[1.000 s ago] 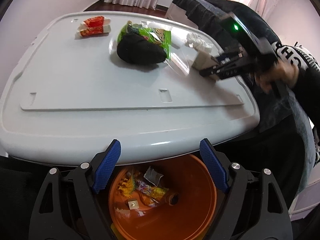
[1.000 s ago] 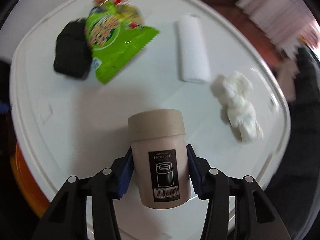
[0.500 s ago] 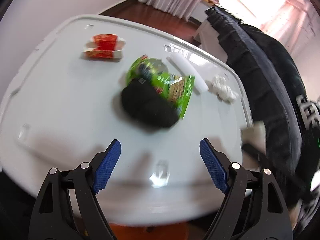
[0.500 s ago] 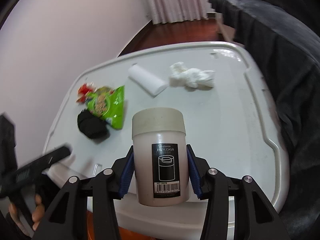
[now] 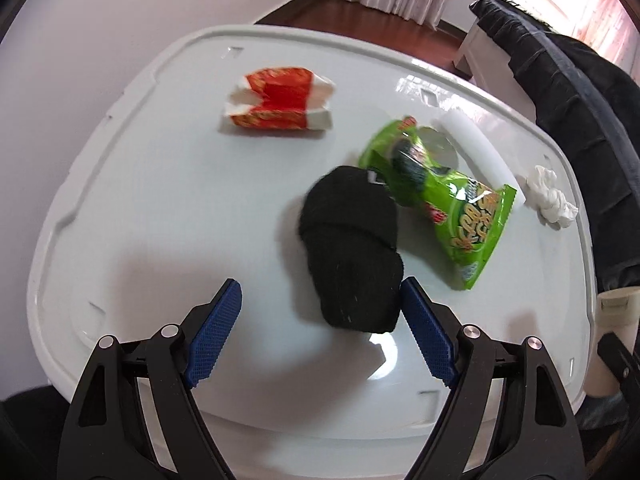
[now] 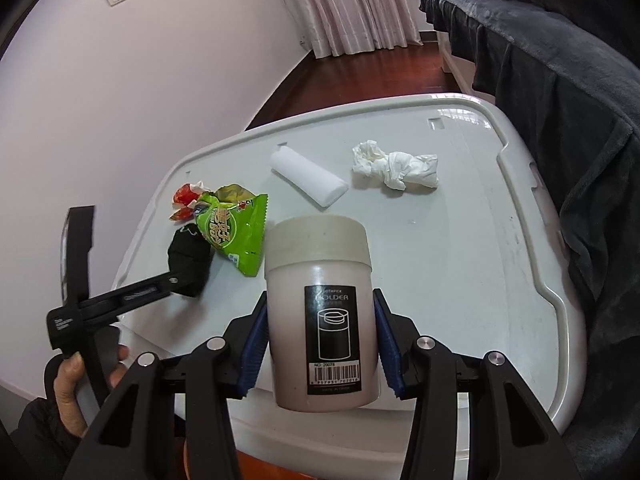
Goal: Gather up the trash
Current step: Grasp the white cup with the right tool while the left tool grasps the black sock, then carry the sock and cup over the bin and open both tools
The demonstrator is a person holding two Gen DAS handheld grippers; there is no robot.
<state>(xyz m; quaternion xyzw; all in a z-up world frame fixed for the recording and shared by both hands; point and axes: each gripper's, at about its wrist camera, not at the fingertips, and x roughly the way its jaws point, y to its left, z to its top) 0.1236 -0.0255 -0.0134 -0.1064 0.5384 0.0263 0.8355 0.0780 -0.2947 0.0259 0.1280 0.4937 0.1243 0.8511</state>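
Observation:
My left gripper (image 5: 320, 320) is open, low over the white table (image 5: 160, 208), with a black sock bundle (image 5: 352, 252) just ahead between its fingertips. A green snack bag (image 5: 452, 208), a red and white wrapper (image 5: 280, 104), a white roll (image 5: 476, 148) and a crumpled tissue (image 5: 552, 200) lie beyond. My right gripper (image 6: 320, 336) is shut on a beige toothpick holder jar (image 6: 320, 308), held upright above the table's near edge. The sock (image 6: 190, 264), the bag (image 6: 236, 232), the roll (image 6: 308, 178) and the tissue (image 6: 396, 166) also show in the right wrist view.
A dark blanket (image 6: 560, 80) covers a bed along the table's right side. A pink wall (image 6: 120, 100) stands to the left. The left gripper's body and the hand holding it (image 6: 80, 320) show at the left of the right wrist view.
My left gripper moved from above the orange bin forward over the table, close to the sock. My right gripper lifted the jar and drew back toward the table's near edge.

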